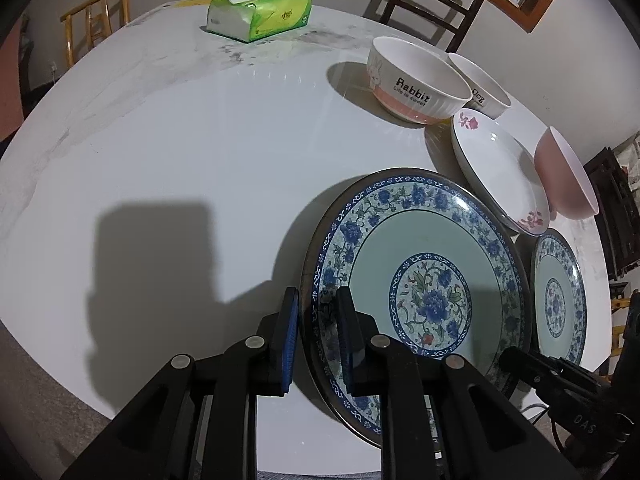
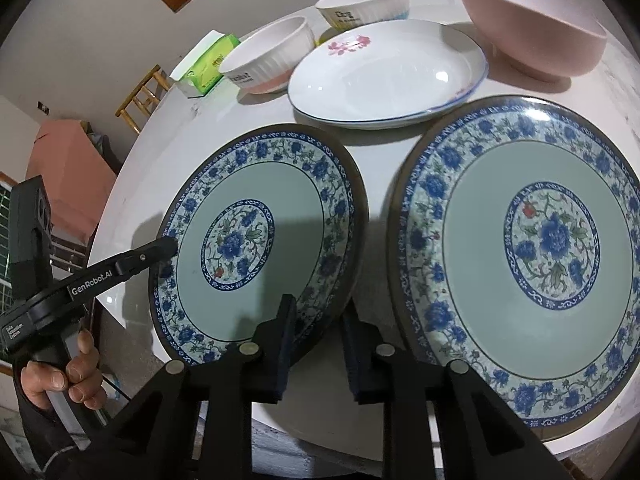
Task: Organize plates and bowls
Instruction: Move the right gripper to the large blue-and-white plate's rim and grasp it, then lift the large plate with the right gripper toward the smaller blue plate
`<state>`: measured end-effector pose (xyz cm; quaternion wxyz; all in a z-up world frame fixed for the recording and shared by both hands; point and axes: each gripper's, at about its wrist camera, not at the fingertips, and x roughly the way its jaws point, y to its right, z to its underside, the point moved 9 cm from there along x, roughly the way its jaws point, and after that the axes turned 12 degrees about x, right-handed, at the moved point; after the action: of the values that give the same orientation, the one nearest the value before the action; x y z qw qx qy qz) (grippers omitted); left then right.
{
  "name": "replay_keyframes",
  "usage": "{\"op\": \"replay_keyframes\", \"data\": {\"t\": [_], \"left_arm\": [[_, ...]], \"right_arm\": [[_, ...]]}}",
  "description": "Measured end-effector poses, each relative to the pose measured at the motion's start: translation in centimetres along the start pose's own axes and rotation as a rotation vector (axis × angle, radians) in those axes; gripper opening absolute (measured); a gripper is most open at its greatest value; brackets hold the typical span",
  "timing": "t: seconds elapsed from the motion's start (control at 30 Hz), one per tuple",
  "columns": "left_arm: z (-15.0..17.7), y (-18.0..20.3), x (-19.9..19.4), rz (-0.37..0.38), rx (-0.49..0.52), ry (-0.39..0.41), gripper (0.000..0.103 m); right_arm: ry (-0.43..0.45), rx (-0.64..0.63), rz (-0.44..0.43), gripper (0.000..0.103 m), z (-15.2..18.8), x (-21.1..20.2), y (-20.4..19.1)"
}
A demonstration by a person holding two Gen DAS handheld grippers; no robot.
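Your left tool (image 1: 317,334) straddles the near-left rim of a blue-patterned plate (image 1: 416,292), one finger outside the rim and one over the patterned border; the gap between the pads is narrow, yet whether they press the rim you cannot tell. The plate's left edge looks raised off the desk (image 1: 180,152). Your right tool (image 2: 319,342) hangs part open with nothing between its fingers, poised over the gap between that plate and a second blue-patterned plate (image 2: 524,256) to its right. Ahead of both tools lie a white flowered plate (image 2: 388,76), a Rabbit bowl (image 1: 416,80), a Dog bowl (image 2: 364,2) and a pink bowl (image 2: 536,28). A tissue pack (image 1: 260,14) sits far ahead, left of the left tool.
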<state>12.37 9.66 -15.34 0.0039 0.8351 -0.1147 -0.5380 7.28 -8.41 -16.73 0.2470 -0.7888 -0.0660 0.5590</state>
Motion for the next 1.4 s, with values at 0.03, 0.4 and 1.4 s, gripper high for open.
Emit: {"op": "replay_keyframes", "data": {"t": [0.03,0.4,1.4], "left_arm": [[0.0,-0.2,-0.1,-0.002,-0.002,0.001,0.015],[1.1,-2.8,-1.3,-0.044,-0.019,0.002,0.015],[0.9,-8.2,-2.2,-0.106,-0.036,0.004,0.01]], "right_arm": [[-0.002,-0.005,-0.004,0.022,0.0,0.0,-0.2],[-0.032,-0.059,-0.02,0.022,0.6,1.2,-3.2],[-0.122,-0.089,-0.051,0.024,2.0,4.2,-6.9]]}}
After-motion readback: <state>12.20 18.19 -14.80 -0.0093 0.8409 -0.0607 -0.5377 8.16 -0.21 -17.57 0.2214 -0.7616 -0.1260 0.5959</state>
